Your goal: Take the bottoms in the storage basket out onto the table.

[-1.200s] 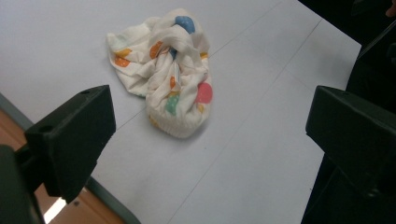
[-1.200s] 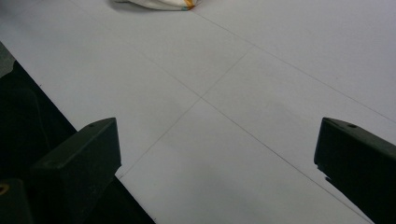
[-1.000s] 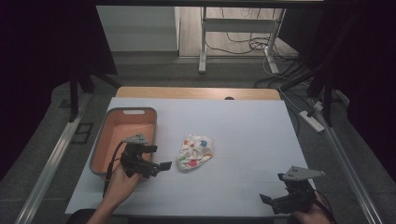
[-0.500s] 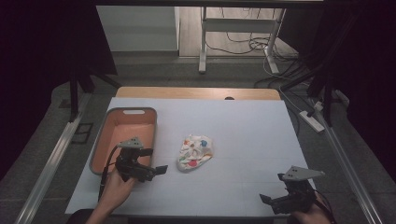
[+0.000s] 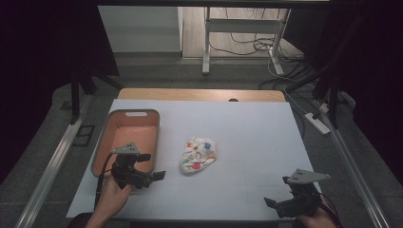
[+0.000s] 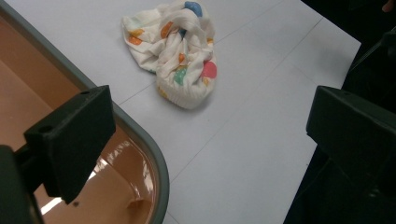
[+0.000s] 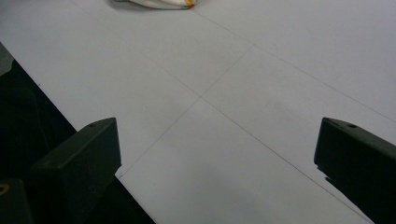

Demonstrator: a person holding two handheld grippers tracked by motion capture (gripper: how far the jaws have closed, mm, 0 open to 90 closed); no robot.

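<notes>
High view: the left gripper (image 5: pixel 157 175) has pulled back toward the worktop's near-left corner, jaws spread and empty, beside the orange plastic bin (image 5: pixel 127 137). The crumpled white spotted cloth (image 5: pixel 198 155) lies mid-worktop, so pickup hasn't begun. The right gripper (image 5: pixel 271 202), also open, waits near-right.

- Ahead of our left gripper (image 6: pixel 205 135), between its spread jaws, the bundle (image 6: pixel 175 51) looks like soft white cloth, matt and creased, printed with coloured dots.
- Under the left gripper's one jaw, the tray (image 6: pixel 140 140) looks like plastic: a glossy orange inside that catches the light, and a smooth grey rim.
- Below both tools, the table top (image 7: pixel 261 79) is a pale, smooth, matt sheet with fine seam lines.
- Our right gripper (image 7: pixel 215 158) has matt black, plastic-looking jaws.
- Beyond the sheet, the far table edge (image 5: pixel 199 94) looks like wood.
</notes>
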